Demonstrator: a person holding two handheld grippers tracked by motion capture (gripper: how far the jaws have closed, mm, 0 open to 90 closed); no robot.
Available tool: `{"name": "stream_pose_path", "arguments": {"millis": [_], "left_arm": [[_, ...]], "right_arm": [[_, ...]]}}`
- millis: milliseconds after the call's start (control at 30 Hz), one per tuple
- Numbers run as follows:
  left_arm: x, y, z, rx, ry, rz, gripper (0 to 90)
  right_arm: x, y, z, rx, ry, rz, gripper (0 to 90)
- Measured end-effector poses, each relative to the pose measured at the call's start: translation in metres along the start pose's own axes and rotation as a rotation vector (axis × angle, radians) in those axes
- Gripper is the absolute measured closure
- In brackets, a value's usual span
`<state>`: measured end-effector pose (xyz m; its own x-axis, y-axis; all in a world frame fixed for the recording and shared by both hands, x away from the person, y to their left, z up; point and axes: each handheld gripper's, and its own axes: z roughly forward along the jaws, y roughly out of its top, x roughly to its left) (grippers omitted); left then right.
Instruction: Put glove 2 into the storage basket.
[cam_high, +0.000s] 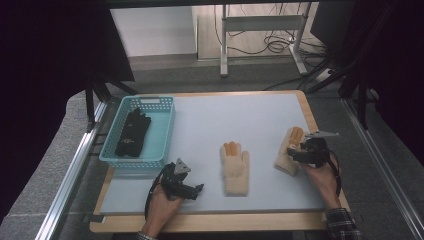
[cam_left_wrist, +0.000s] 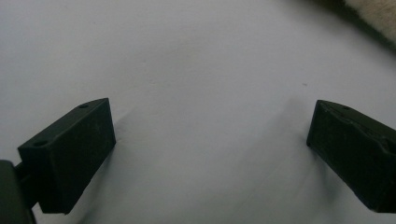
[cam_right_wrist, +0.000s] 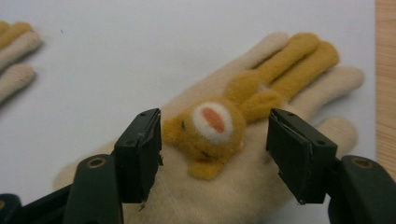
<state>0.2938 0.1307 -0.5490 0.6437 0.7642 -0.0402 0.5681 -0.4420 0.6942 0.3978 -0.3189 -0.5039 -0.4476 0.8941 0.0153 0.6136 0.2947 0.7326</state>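
Cream knitted glove with mustard bear patch (cam_right_wrist: 224, 154) lay at right of pale table (cam_high: 260, 120) | right gripper (cam_right_wrist: 214, 154) jaws apart straddling patch | left gripper (cam_left_wrist: 210, 154) jaws apart, near-left over bare table

White mat (cam_high: 260, 120) on wood-edged table (cam_high: 307, 107); turquoise basket (cam_high: 162, 127) at left holding black glove (cam_high: 132, 132); two cream gloves, one mid-mat (cam_high: 235, 167), one at right (cam_right_wrist: 233, 154) bearing an orange animal face.
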Motion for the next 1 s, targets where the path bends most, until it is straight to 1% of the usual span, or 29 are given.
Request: {"name": "stream_pose_path", "arguments": {"millis": [133,167,200,233,267,300,333,400,533,600,667,833,1000], "left_arm": [[0.000,0.000,0.000,0.000,0.000,0.000,1.3],[0.000,0.000,0.000,0.000,0.000,0.000,1.3],[0.000,0.000,0.000,0.000,0.000,0.000,1.3],[0.000,0.000,0.000,0.000,0.000,0.000,1.3],[0.000,0.000,0.000,-0.001,0.000,0.000,1.3],[0.000,0.000,0.000,0.000,0.000,0.000,1.3],[0.000,0.000,0.000,0.000,0.000,0.000,1.3],[0.000,0.000,0.000,0.000,0.000,0.000,1.3],[0.000,0.000,0.000,0.000,0.000,-0.001,1.3],[0.000,0.000,0.000,0.000,0.000,0.000,1.3],[0.000,0.000,0.000,0.000,0.000,0.000,1.3],[0.000,0.000,0.000,0.000,0.000,-0.001,1.3],[0.000,0.000,0.000,0.000,0.000,-0.001,1.3]], "right_arm": [[0.005,-0.001,0.009,0.012,-0.030,-0.033,35.1],[0.006,-0.002,0.012,0.017,-0.040,-0.046,37.1],[0.007,-0.003,0.014,0.018,-0.047,-0.053,41.6],[0.008,-0.005,0.015,0.004,-0.040,-0.062,51.5],[0.008,-0.005,0.015,0.004,-0.040,-0.062,51.5],[0.009,-0.006,0.015,0.000,-0.047,-0.056,53.8],[0.010,-0.005,0.013,0.001,-0.050,-0.058,56.4],[0.010,-0.005,0.011,-0.003,-0.053,-0.071,58.0],[0.009,-0.004,0.002,-0.036,-0.039,-0.071,58.1],[0.012,-0.002,-0.004,-0.050,-0.019,-0.076,58.1],[0.013,-0.001,-0.006,-0.054,-0.013,-0.079,58.1],[0.022,0.004,-0.015,-0.072,0.030,-0.098,58.1],[0.036,0.011,-0.024,-0.088,0.071,-0.136,58.0]]}}
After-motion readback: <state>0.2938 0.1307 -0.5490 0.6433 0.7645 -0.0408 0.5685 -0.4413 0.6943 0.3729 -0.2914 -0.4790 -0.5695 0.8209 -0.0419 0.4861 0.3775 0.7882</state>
